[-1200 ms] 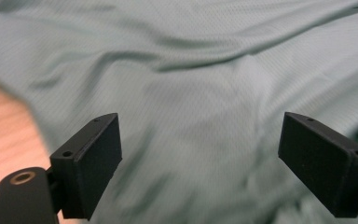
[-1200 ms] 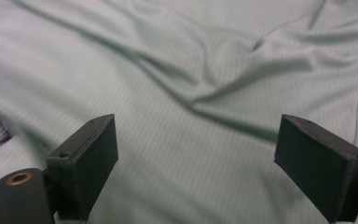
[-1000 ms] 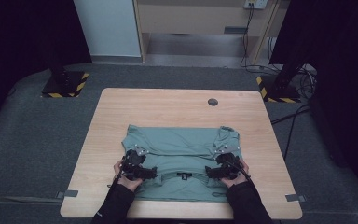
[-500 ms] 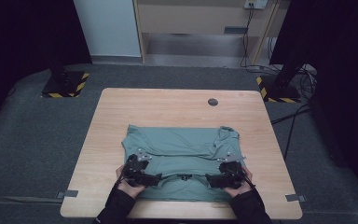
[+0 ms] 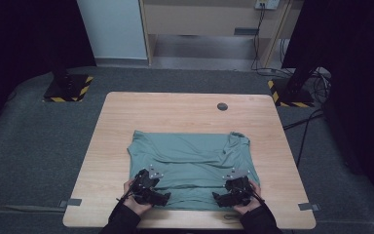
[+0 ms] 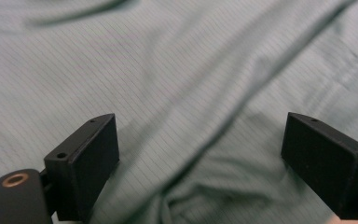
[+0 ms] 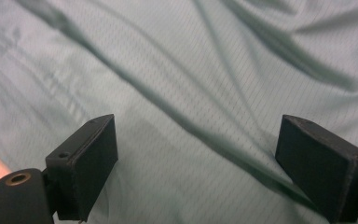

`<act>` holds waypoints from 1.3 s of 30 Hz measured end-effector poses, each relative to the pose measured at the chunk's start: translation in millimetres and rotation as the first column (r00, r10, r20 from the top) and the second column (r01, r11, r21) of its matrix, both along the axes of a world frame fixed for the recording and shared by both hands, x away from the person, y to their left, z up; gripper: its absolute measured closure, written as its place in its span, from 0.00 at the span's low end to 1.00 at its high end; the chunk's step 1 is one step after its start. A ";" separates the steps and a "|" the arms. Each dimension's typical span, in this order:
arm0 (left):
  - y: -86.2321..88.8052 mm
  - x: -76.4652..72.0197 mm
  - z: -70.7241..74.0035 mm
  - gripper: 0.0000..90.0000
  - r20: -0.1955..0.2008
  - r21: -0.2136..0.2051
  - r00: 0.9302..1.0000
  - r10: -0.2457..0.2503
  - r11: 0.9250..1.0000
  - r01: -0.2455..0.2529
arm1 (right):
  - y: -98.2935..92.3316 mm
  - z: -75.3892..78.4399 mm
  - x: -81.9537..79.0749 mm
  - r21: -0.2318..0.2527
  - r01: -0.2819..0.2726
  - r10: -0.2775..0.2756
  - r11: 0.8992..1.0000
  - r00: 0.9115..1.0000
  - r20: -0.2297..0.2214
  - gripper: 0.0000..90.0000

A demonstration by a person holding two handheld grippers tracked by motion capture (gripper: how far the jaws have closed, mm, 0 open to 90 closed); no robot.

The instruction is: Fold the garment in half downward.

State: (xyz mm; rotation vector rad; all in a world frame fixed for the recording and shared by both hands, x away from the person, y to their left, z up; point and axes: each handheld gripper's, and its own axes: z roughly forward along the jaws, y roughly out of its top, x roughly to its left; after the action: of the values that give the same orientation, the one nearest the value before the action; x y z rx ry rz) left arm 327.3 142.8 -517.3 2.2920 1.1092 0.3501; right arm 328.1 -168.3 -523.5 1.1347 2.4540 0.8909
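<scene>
In the high view the person's forearms (image 5: 121,222) are cut off by the bottom edge, and both hands cover part of the green shirt's (image 5: 190,163) near hem. In both gripper views the shirt (image 6: 177,84) runs past every edge, so its outline cannot be told. The dark spot (image 5: 222,106) on the table (image 5: 175,112) is too small to identify.

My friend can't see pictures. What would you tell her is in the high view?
A teal shirt lies spread on a wooden table, seen from above. A person's two hands hold the left gripper and the right gripper at the shirt's near edge. A small dark round spot sits near the table's far edge.
</scene>
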 end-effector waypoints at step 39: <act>13.5 127.0 -7.0 0.13 0.089 0.017 0.972 0.218 0.975 -0.221 | -23.0 -14.1 123.0 0.069 0.363 -0.368 0.929 0.925 0.096 0.15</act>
State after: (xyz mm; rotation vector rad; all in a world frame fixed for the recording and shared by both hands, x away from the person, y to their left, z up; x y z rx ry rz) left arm 454.3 156.3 -524.3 2.1583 1.3238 0.5479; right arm 451.1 -191.3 -537.6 1.4592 2.0471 0.8737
